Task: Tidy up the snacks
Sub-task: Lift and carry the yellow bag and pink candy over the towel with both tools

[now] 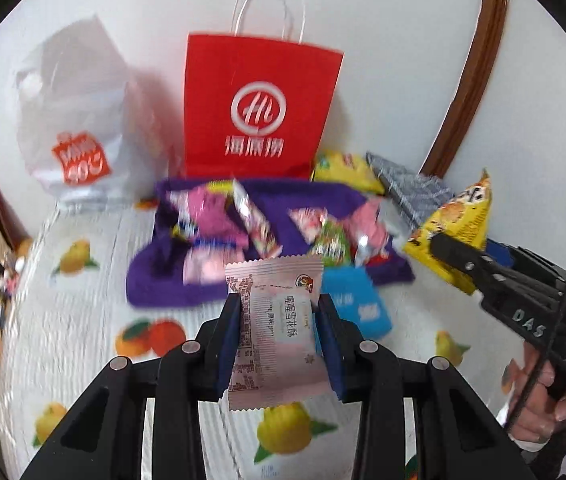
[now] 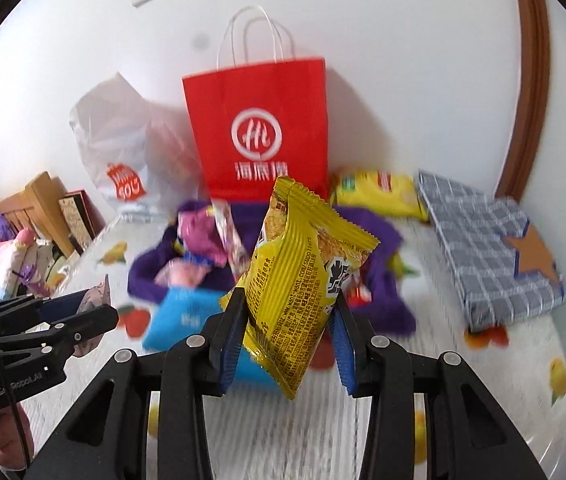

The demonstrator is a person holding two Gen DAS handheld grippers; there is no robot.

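While both grippers hang above the fruit-print sheet (image 1: 83, 280), each has a snack clamped between its pads.

Left wrist view. The left gripper (image 1: 279, 340) is closed on a pale pink packet (image 1: 275, 328), flat, with crimped ends and dark print, held by its two long sides so that it stands face-up clear of the sheet. Beyond it lies a purple cloth (image 1: 171, 280) heaped with small pink, green and striped wrappers, blurred; a blue packet (image 1: 363, 304) lies at the cloth's near edge. Behind the cloth a red paper bag (image 1: 263, 100) stands upright against the wall, handles up, its mouth open at the top, probably the place the snacks are meant for. A white plastic bag (image 1: 75, 120) slumps to its left. To the right, the other gripper shows with a yellow packet, a hand (image 1: 543, 400) below it.

Right wrist view. The right gripper (image 2: 287, 332) is closed on the yellow packet (image 2: 303, 280), puffed, crimped along its top edge, covered in small black print, pinched near its lower half so that it tilts upward. A second yellow bag (image 2: 379, 192) and a grey checked box (image 2: 483, 248) with a star lie right of the red bag.
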